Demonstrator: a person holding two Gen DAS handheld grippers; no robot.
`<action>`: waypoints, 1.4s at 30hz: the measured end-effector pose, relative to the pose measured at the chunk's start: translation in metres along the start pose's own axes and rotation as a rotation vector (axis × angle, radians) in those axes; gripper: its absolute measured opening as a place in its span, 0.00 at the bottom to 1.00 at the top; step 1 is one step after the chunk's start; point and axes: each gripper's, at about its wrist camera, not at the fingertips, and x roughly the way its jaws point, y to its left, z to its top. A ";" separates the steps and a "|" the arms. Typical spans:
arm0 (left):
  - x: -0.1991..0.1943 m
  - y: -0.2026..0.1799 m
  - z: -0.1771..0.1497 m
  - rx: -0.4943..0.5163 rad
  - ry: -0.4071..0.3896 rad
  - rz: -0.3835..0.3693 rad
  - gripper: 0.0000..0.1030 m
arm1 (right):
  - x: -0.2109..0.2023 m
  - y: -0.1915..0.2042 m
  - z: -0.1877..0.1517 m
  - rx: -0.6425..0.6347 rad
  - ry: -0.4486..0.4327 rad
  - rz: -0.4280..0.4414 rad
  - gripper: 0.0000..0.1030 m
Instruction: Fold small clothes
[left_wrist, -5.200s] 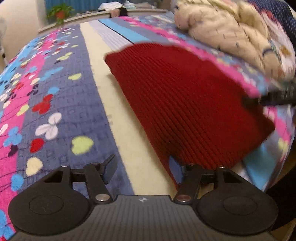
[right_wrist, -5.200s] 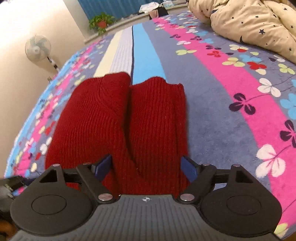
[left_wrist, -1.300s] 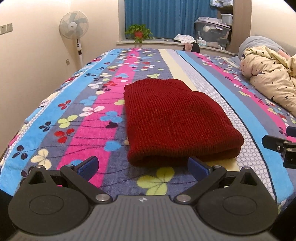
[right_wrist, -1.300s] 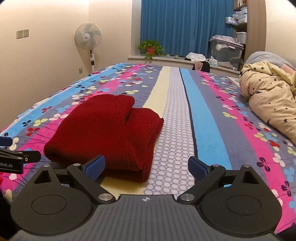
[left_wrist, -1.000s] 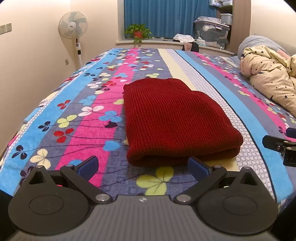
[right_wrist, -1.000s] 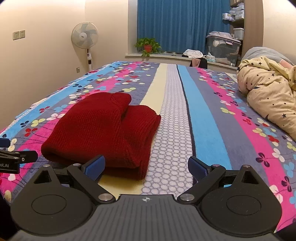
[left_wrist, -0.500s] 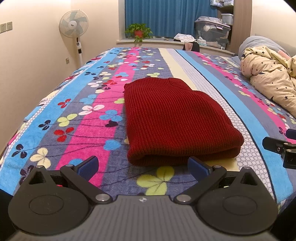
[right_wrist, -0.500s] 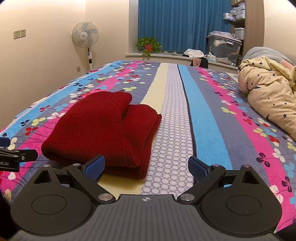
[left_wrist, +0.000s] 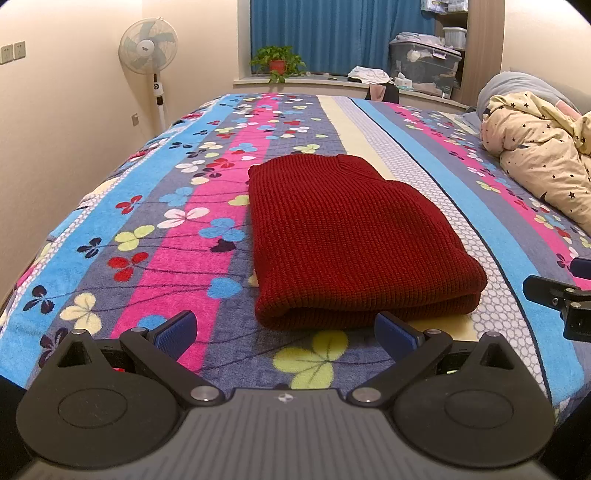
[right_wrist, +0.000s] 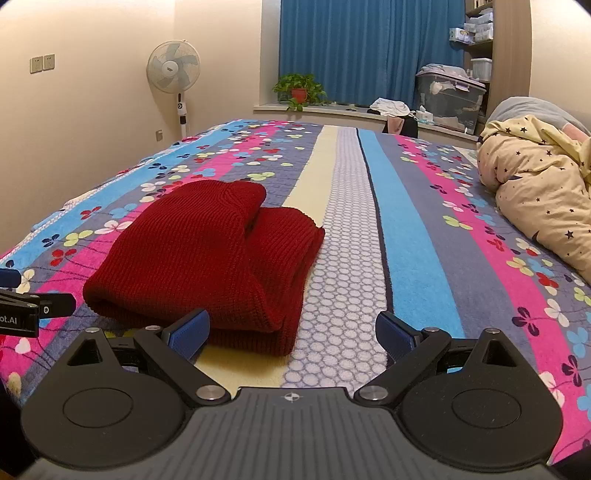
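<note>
A dark red knitted garment (left_wrist: 351, 236) lies folded in a thick rectangle on the striped, flower-patterned bedspread (left_wrist: 155, 236). In the right wrist view the same garment (right_wrist: 207, 254) sits left of centre. My left gripper (left_wrist: 284, 330) is open, held back from the garment's near edge, with nothing between its blue pads. My right gripper (right_wrist: 291, 332) is open too, near the garment's right corner and apart from it. Each gripper shows at the edge of the other's view: the right gripper (left_wrist: 557, 295) and the left gripper (right_wrist: 22, 306).
A cream star-print duvet (right_wrist: 543, 199) is bunched at the right of the bed. A standing fan (right_wrist: 173, 74) is by the left wall. Beyond the bed are blue curtains, a potted plant (right_wrist: 299, 92) on a sill and storage boxes (right_wrist: 450, 96).
About five seconds ago both grippers were low at the garment's edges; both have drawn back and up. Over the last second almost nothing moves.
</note>
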 end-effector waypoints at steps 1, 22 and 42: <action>0.000 0.000 0.000 0.001 0.000 0.000 0.99 | 0.000 0.000 0.000 0.000 0.000 0.000 0.94; 0.000 0.000 0.000 0.001 0.000 0.000 0.99 | 0.000 0.000 0.000 -0.005 0.001 0.002 0.94; -0.001 -0.003 -0.002 0.013 -0.006 -0.005 0.99 | 0.000 0.001 0.000 -0.006 0.002 0.000 0.94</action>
